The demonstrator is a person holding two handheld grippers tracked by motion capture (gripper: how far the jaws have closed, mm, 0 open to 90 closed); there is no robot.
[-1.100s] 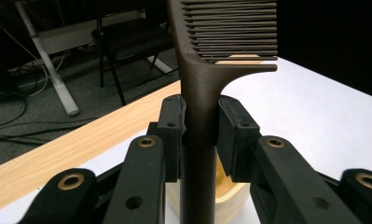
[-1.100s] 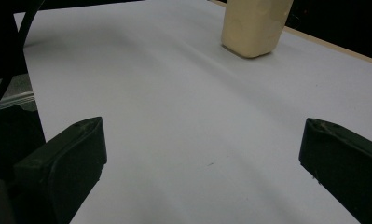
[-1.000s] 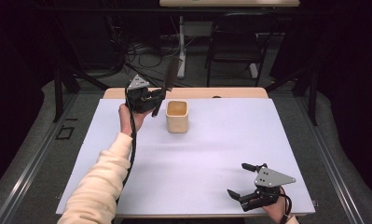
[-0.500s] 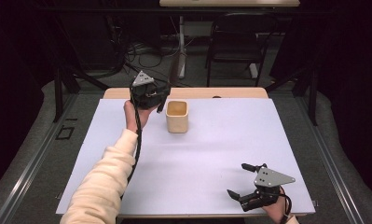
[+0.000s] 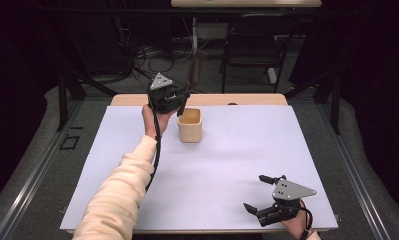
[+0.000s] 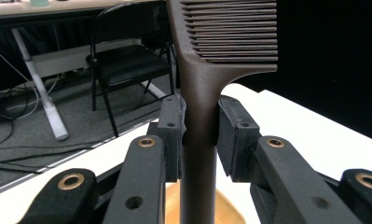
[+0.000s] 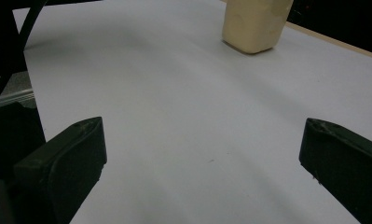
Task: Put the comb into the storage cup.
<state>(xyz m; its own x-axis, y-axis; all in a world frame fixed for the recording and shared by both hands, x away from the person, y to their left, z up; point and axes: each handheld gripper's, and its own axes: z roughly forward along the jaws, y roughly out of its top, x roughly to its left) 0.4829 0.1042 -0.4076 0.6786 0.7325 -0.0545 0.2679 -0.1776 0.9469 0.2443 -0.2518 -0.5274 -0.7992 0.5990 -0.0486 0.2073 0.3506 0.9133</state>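
Two grippers: the left gripper (image 6: 200, 126) is clamped on a dark comb (image 6: 207, 70) above the unlabelled beige cup (image 5: 190, 125), while the right gripper (image 5: 262, 192) rests with jaws wide apart.

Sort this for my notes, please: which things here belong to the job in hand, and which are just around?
In the job: comb, clamped upright in the left claw; beige cup below it.
Just around: right claw, open on the table; folding chair beyond.

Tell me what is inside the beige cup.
The cup shows a tan inner wall; the comb handle, clamped by the left gripper, points into it. Its bottom is hidden.
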